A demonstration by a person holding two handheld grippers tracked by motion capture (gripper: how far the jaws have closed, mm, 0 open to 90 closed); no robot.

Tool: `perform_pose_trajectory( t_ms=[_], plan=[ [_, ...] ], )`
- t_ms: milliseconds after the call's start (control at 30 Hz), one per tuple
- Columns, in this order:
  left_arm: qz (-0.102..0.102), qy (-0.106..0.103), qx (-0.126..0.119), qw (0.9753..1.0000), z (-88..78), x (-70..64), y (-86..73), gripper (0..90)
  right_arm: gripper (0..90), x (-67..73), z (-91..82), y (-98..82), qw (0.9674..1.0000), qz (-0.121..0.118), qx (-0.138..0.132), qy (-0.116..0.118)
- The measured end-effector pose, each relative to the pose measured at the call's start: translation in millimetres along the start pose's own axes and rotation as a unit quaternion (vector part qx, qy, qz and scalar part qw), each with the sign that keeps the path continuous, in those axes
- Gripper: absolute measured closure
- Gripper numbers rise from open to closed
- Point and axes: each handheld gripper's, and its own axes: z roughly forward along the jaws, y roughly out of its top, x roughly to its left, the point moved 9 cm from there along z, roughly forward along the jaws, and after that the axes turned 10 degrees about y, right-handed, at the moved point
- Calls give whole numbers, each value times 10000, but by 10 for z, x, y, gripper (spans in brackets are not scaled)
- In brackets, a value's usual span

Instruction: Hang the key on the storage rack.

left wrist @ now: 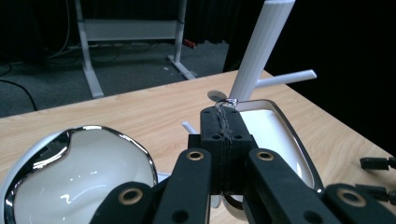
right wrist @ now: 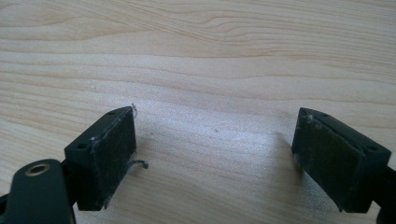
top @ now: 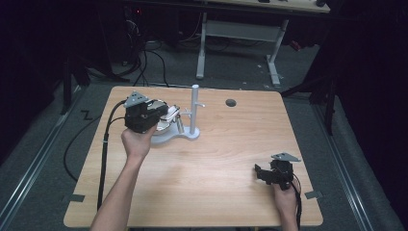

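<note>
A white stand (top: 194, 109) with thin pegs rises from a round base at the table's back left. My left gripper (top: 162, 115) is right beside it, shut on a shiny chrome-rimmed white cup (top: 169, 114). In the left gripper view my left gripper (left wrist: 227, 109) pinches a thin chrome edge of that cup (left wrist: 275, 135). The stand's pole (left wrist: 261, 51) and a peg (left wrist: 287, 78) are just beyond. A second chrome-rimmed white cup (left wrist: 79, 186) sits low at the left. My right gripper (top: 258, 172) (right wrist: 215, 140) hovers open over bare wood near the front right corner.
The wooden table (top: 216, 159) has a round cable hole (top: 231, 102) at the back. Behind it another desk's white legs (top: 201, 48) stand on grey floor, with cables (top: 154, 57) lying about. The table's edge is close behind my right hand.
</note>
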Motion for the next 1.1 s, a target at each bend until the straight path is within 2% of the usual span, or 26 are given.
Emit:
perform_pose_trajectory(
  t_ms=[133, 233, 300, 400, 433, 600, 933, 1100],
  plan=[
    [-45, 79, -36, 10000, 17, 29, 9, 898, 140, -2, -1, 0, 10000, 4, -3, -4],
    [-22, 5, -123, 9999, 43, 27, 26, 898, 139, -2, -1, 0, 10000, 4, -3, -5],
    [-74, 66, -123, 9999, 47, 38, 28, 898, 139, -2, -1, 0, 10000, 4, -4, -6],
    [-110, 11, -174, 9998, 68, 37, 40, 898, 139, -4, 0, 1, 10000, -7, -7, -8],
    [-155, 81, -97, 9998, 65, 46, 23, 898, 139, -4, 0, 1, 10000, -7, -7, -8],
    [-182, -22, -130, 9997, 75, -12, 28, 898, 139, -4, 0, 1, 10000, -6, -6, -7],
    [-53, -125, -166, 9998, 94, -130, 58, 898, 140, -4, -1, 0, 10000, 0, -7, -5],
    [-81, -61, -131, 9999, 130, -126, 45, 898, 140, -3, -2, -1, 10000, 11, -7, -8]
  ],
)
